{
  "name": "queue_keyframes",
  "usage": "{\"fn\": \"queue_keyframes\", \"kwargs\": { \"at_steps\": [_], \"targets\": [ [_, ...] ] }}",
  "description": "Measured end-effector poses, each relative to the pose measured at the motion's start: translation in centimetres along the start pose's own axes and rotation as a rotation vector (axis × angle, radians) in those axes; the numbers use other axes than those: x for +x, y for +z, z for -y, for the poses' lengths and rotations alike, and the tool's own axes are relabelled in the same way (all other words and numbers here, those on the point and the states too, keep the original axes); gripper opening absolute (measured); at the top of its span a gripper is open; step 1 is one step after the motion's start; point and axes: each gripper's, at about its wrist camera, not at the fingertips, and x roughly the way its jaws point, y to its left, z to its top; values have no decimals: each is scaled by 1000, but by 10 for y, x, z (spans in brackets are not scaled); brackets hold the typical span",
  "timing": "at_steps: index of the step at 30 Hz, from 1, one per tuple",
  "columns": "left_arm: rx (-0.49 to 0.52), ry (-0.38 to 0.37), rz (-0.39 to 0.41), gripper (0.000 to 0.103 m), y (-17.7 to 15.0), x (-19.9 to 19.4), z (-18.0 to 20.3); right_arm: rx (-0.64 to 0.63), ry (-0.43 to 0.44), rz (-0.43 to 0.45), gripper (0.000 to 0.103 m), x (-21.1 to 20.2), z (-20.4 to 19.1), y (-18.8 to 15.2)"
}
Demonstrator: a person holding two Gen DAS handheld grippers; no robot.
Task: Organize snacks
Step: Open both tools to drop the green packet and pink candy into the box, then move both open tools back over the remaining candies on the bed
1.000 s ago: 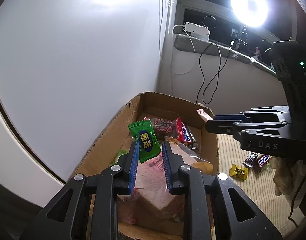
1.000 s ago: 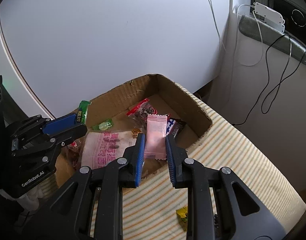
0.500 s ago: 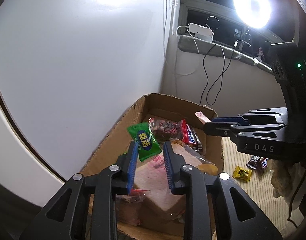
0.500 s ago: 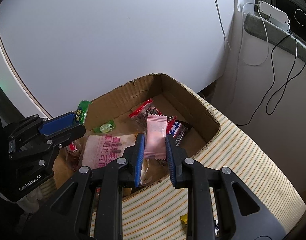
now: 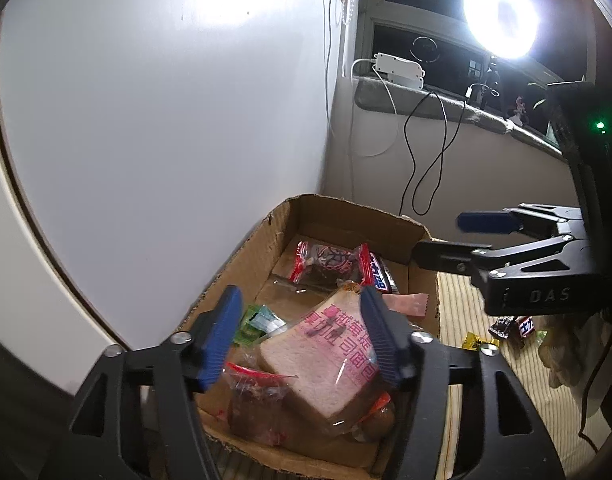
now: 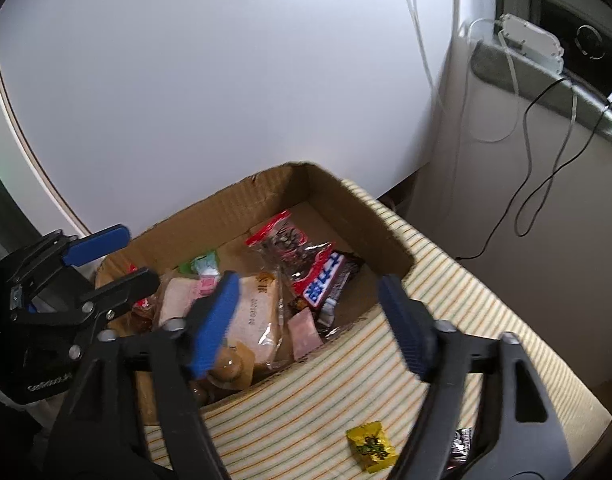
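Observation:
An open cardboard box (image 5: 346, 204) (image 6: 265, 176) stands on a striped cloth and holds several snacks. My left gripper (image 5: 299, 308) hangs over its near end, jaws opening, nothing between the pads. Below it lie a green packet (image 5: 253, 322) and a bagged pink-printed bread slice (image 5: 326, 348). My right gripper (image 6: 310, 292) hovers over the box's right side, jaws opening too, with nothing in them. A small pink packet (image 6: 303, 332) lies in the box below it, beside a chocolate bar (image 6: 326, 280) and a red-edged packet (image 6: 281, 236).
A yellow candy (image 6: 372, 446) and dark wrapped bars (image 5: 514, 326) lie on the striped cloth (image 6: 446, 280) right of the box. A white wall stands right behind the box. Cables hang from a sill (image 5: 426, 100) at the back right under a bright ring light (image 5: 500, 20).
Both grippers have opened. The green packet has dropped from the left jaws into the box, and the pink packet has dropped from the right jaws into it.

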Motion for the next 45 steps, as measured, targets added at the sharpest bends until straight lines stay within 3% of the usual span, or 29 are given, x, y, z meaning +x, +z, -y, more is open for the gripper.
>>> {"fn": "queue_keyframes", "kwargs": {
  "at_steps": [1,12,22,36,41,45],
  "targets": [
    [0,0,2,72,0,-1,0,1,-5,6,85,-3,1,0],
    [19,-14,23,73,-1,-18,15,10,-57,24,85,-30,8,-13],
    [63,-81,42,73,-3,-31,49,16,-123,68,85,-70,28,-37],
    [124,-190,24,73,-13,-34,104,43,-192,30,85,-105,77,-84],
    [148,-244,-18,72,-23,-23,126,77,-173,-11,85,-107,99,-103],
    [179,-280,-59,65,-33,-15,144,61,-148,-58,85,-101,107,-119]
  ]
}}
